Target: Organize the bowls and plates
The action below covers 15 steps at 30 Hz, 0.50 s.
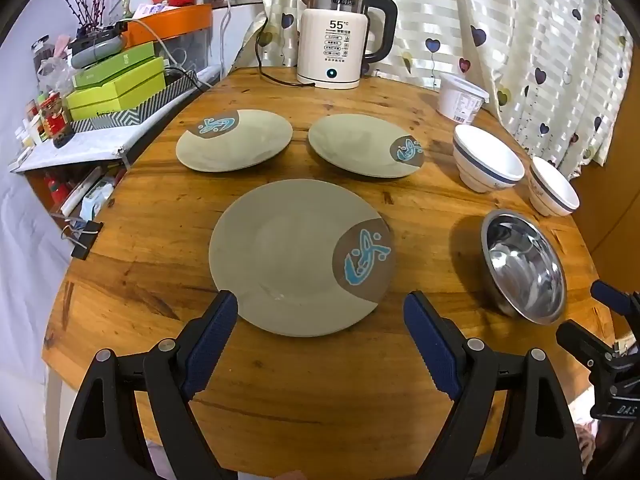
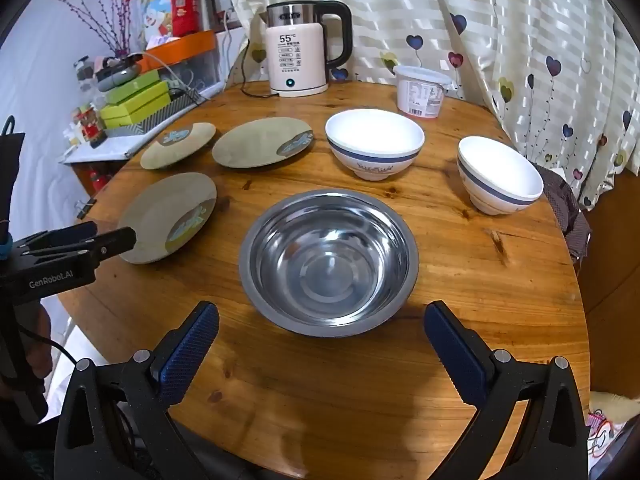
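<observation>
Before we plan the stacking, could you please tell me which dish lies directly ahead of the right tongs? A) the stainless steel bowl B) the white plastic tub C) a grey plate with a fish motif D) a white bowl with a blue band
A: in the right wrist view the stainless steel bowl sits centred just beyond the open right tongs, untouched.

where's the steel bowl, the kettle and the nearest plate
steel bowl point(image 2: 328, 264): right wrist view, inner bottom
kettle point(image 1: 332, 52): left wrist view, white body
nearest plate point(image 1: 280, 256): left wrist view, plain centre
</observation>
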Available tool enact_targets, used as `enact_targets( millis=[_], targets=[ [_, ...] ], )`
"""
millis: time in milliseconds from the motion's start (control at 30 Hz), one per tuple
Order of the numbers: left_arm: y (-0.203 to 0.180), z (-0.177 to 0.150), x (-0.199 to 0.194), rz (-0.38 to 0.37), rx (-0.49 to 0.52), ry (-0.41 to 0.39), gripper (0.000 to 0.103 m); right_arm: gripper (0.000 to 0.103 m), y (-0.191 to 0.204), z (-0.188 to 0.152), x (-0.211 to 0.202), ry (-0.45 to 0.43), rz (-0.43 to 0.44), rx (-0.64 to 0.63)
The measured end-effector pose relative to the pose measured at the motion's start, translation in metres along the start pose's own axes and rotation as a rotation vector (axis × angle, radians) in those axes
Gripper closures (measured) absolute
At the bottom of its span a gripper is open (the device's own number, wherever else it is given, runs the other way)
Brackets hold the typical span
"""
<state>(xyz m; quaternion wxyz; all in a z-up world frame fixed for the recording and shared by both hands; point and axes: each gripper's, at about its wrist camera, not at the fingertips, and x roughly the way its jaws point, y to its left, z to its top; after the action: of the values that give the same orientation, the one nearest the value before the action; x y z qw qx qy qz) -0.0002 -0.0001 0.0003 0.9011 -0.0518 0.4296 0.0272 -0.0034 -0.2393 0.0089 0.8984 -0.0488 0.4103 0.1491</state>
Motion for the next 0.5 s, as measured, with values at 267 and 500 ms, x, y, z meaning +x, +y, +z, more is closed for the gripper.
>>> enact_targets(
  millis=[267, 500],
  targets=[
    [0.0025, -0.0031, -0.0024, -0.004, -0.003, 0.001, 0.017, 0.0, -0.0002, 0.0012, 0.0, 0.006, 0.001, 0.001],
    [0.0006, -0.0008, -0.0047, 0.002, 0.014, 0.019, 0.017, 0.0, 0.0016, -0.0002, 0.0022, 0.011, 0.003, 0.004]
  ],
)
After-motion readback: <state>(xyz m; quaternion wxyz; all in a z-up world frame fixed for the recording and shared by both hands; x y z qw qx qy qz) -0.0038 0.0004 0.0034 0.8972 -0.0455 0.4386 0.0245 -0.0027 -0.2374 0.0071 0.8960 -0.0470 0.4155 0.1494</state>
